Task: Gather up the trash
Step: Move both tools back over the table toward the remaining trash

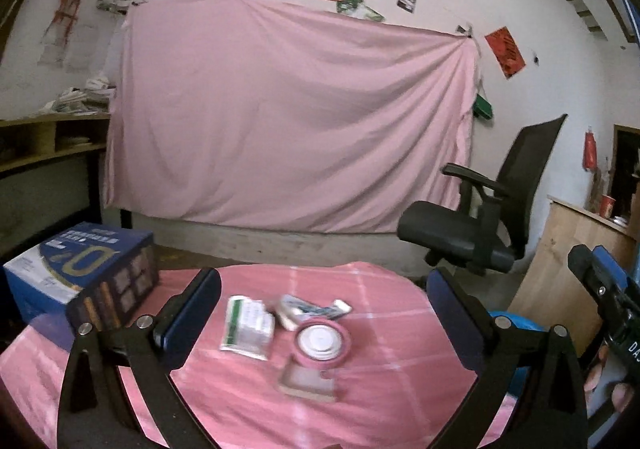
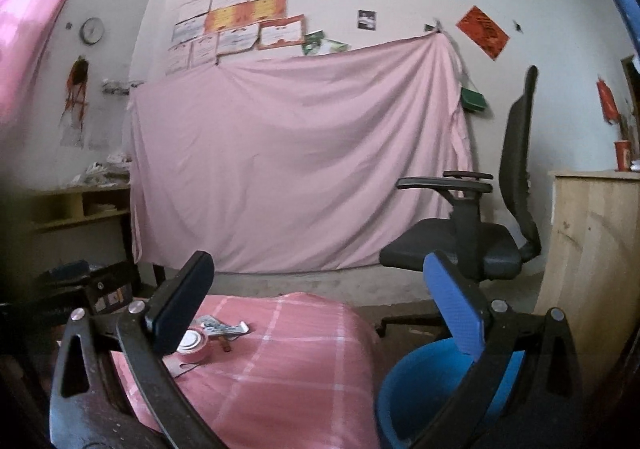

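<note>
Step in hand: judged to be the approach to the first piece of trash; nothing has yet been lifted, and the blue bucket (image 2: 420, 389) is judged to be where the trash goes.
Landmark: the pink tape roll (image 1: 323, 341), lying flat on the pink checked tablecloth (image 1: 380, 381).
Trash: a white and green packet (image 1: 247, 325) lies just left of the tape roll; a pile of flat wrappers (image 1: 310, 310) lies just behind it; a small card backing (image 1: 309, 380) lies just in front of it, touching or nearly so.
Left gripper (image 1: 324, 323): spread fully wide, nothing held; the tape roll and the packets are seen between its fingers but ahead of them, untouched.
Right gripper (image 2: 320, 313): spread fully wide, nothing held; the tape roll is seen close by its left finger, partly hidden behind it.
Bucket: well to the right of the tape roll, beyond the table edge and lower down.
Blue box (image 1: 86, 269): well to the left of the tape roll, at the table's edge.
Advice: one piece should be chosen, the white and green packet being the easiest, since it stands highest. The fingers should be brought down either side of it and closed only once the tape roll is outside them.
Risk: flat wrappers may be pushed along the cloth instead of gripped; the cloth may be pinched along with them.
</note>
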A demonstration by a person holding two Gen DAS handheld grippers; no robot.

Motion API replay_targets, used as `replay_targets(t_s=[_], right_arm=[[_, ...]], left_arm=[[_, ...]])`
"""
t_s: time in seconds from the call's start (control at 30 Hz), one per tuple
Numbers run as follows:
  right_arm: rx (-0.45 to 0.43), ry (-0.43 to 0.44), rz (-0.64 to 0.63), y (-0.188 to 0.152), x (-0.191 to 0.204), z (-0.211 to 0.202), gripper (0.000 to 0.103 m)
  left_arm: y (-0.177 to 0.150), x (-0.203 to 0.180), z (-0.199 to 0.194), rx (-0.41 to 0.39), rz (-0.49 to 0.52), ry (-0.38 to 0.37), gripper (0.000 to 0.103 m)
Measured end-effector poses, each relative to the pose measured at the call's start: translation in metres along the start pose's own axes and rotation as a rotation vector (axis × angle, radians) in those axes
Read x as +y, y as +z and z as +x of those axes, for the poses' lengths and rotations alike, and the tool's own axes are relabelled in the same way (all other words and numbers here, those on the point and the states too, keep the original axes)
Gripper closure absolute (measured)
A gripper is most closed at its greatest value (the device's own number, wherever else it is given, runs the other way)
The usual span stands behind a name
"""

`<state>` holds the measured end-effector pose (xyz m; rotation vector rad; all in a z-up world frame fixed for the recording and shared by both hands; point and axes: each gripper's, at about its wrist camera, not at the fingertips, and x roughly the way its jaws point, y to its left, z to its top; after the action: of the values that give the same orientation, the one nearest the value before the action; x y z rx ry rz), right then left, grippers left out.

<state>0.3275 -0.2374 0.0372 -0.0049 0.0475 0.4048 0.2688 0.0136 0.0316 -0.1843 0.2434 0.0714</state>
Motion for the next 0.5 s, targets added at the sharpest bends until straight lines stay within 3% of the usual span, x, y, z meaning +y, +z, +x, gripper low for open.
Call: replay_targets(t_s=[0.23, 0.5], right_arm=[[0.060, 0.040, -0.089, -0.009, 0.040, 0.024, 0.000], [0.232, 0.055, -0.091, -0.024, 0.067, 0.069, 0.000]], left_arm=[[-0.011, 0.040, -0.004, 0.015, 0.002, 0.061, 0.002], [-0.022, 0.074, 0.009, 0.160, 0.016, 0.024, 0.002]])
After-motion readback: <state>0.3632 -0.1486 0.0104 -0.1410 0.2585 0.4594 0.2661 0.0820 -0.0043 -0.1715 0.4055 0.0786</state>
